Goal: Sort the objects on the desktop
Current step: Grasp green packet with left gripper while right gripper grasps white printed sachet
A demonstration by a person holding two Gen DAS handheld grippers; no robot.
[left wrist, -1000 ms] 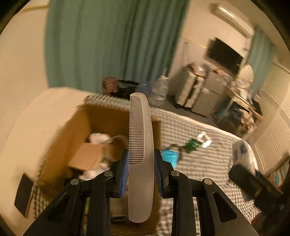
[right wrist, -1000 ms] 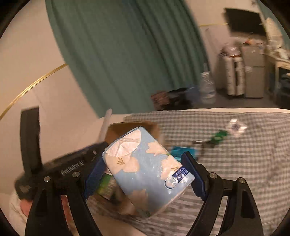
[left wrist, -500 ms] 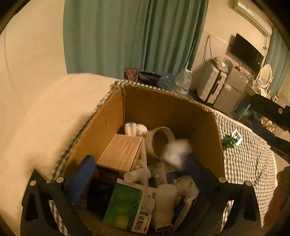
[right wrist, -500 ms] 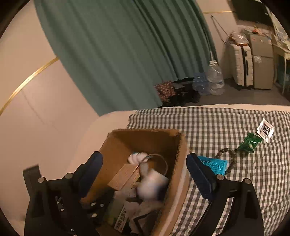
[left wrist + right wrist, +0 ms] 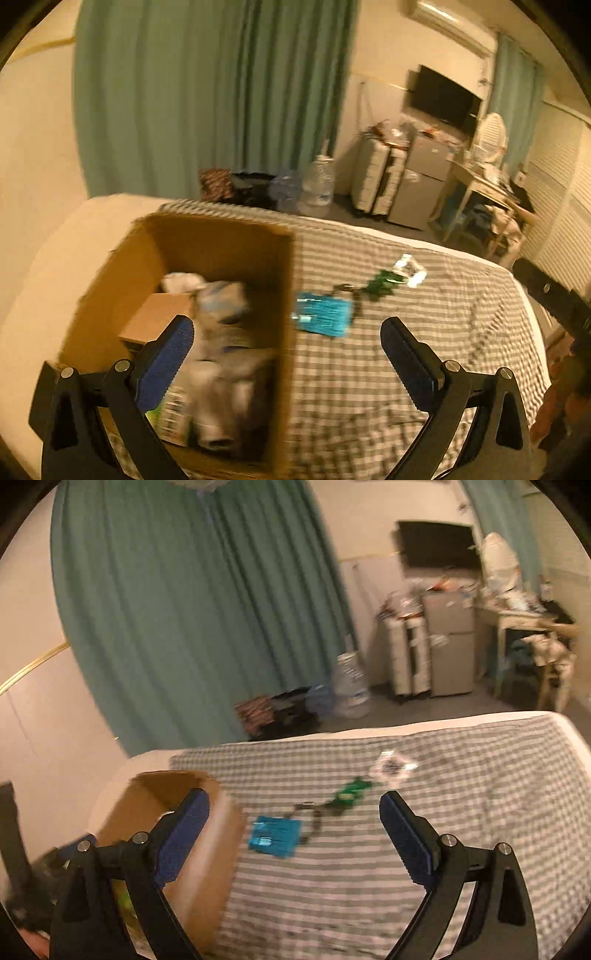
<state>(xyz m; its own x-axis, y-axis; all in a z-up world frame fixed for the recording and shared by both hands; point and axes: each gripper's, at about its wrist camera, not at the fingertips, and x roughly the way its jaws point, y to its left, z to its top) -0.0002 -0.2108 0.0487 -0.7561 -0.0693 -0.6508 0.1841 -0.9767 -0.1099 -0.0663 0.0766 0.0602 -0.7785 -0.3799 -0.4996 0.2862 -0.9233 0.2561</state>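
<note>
Both grippers, left gripper (image 5: 286,332) and right gripper (image 5: 293,812), now hang released and empty; comb and tissue pack have gone into the cardboard box (image 5: 221,240) at lower left. The blue packet (image 5: 275,836) at frame centre on the checked bed (image 5: 461,794) likely comes next.

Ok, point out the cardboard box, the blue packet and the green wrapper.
cardboard box (image 5: 221,236): left wrist view, inner back wall.
blue packet (image 5: 275,836): right wrist view, middle of top face.
green wrapper (image 5: 352,790): right wrist view, its middle.

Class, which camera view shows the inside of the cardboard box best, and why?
The left wrist view: it looks down into the cardboard box, showing its blurred contents. The right wrist view shows only the box's outer wall and rim, partly behind the open right tool.
</note>
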